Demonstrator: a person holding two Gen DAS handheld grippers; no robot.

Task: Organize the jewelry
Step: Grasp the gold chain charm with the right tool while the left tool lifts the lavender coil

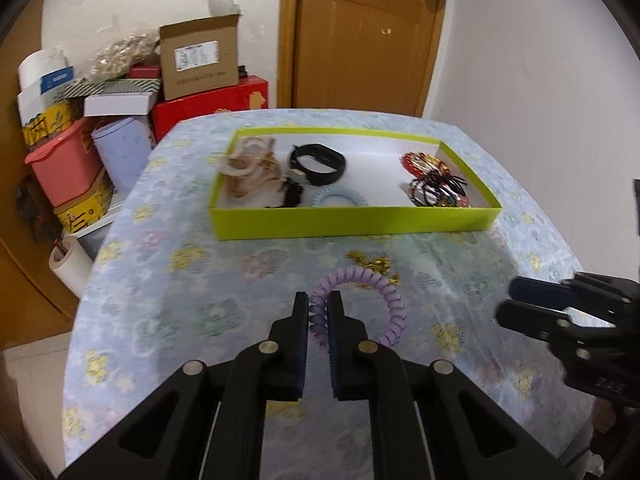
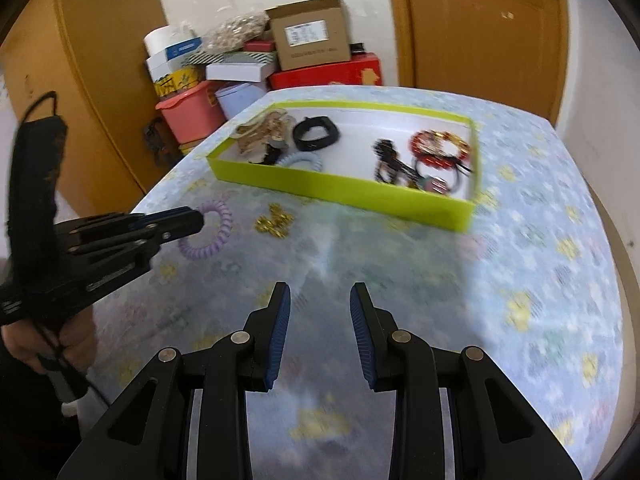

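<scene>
While the left gripper (image 1: 319, 305) pinches the purple coil hair tie (image 1: 372, 300) on the tablecloth (image 1: 200, 288) and the right gripper (image 2: 320, 300) hangs unclenched and empty, gold earrings (image 1: 370, 262) lie unsorted short of the half-filled green tray (image 1: 352, 222).

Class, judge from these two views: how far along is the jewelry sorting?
Done: bracelets and hair ties already lie in the green box. In hand: the left gripper is shut on the purple coil hair tie. Left: the gold chain lies on the tablecloth; the right gripper is open and holds nothing.
</scene>
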